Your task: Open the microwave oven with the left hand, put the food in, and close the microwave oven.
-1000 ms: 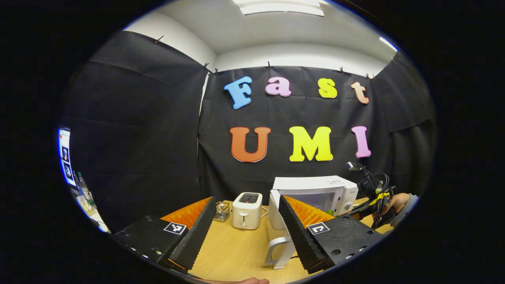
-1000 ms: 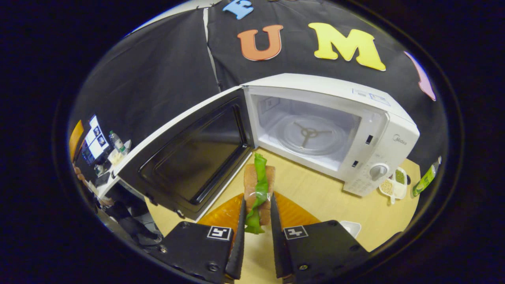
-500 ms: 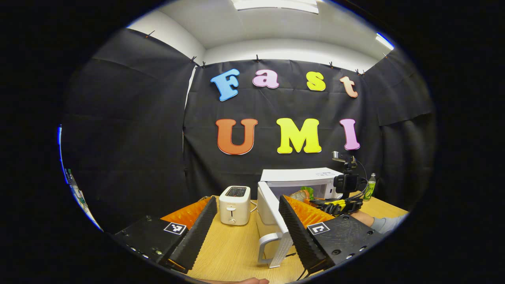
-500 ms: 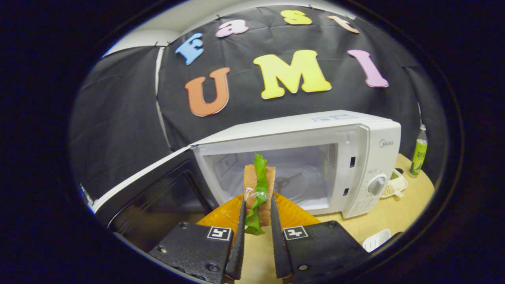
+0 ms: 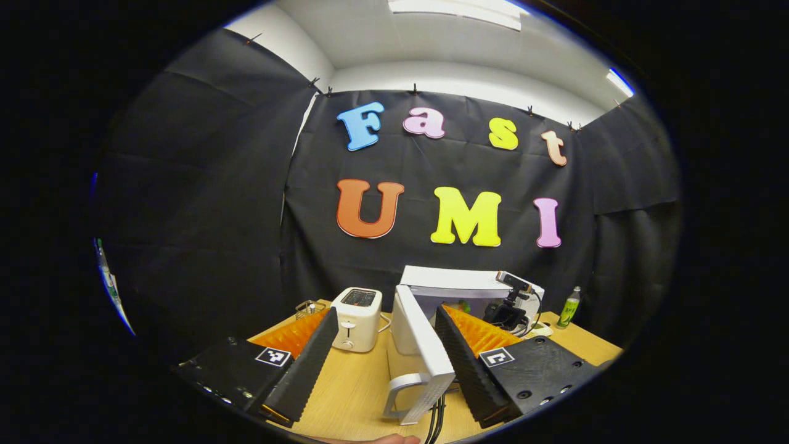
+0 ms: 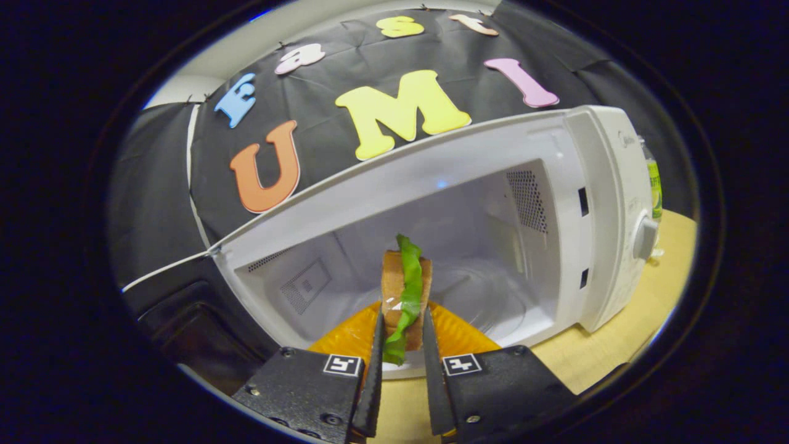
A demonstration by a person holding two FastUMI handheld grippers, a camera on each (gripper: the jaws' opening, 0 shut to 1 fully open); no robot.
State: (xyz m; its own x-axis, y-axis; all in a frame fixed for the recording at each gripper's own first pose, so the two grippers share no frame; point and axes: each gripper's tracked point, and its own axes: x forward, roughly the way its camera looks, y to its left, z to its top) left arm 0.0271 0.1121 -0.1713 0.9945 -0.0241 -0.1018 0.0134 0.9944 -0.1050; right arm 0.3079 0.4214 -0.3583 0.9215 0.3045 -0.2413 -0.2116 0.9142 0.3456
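Left gripper view: left gripper [image 5: 385, 364] spread wide, its two fingers [image 5: 308, 364] gripping nothing, held over a wooden table [image 5: 351, 388]. One microwave [image 5: 456, 287] far on the table, its one door [image 5: 422, 348] swung open toward the near side, white handle [image 5: 397, 398] between the fingers but not pinched. One white toaster [image 5: 355, 317] just left of the microwave. One green bottle [image 5: 568, 306] far right. Other gripper [image 5: 508, 311] reached in at the microwave's open front.

Right gripper view: right gripper [image 6: 400, 364] pinched on one sandwich [image 6: 404, 296], both fingers [image 6: 374, 364] pressed against its sides, a green leaf down its middle. Sandwich held upright at the mouth of the microwave [image 6: 592, 203], above its glass plate [image 6: 493, 296]. Door [image 6: 185, 308] open at the left. One knob [image 6: 644, 237] on the right panel.
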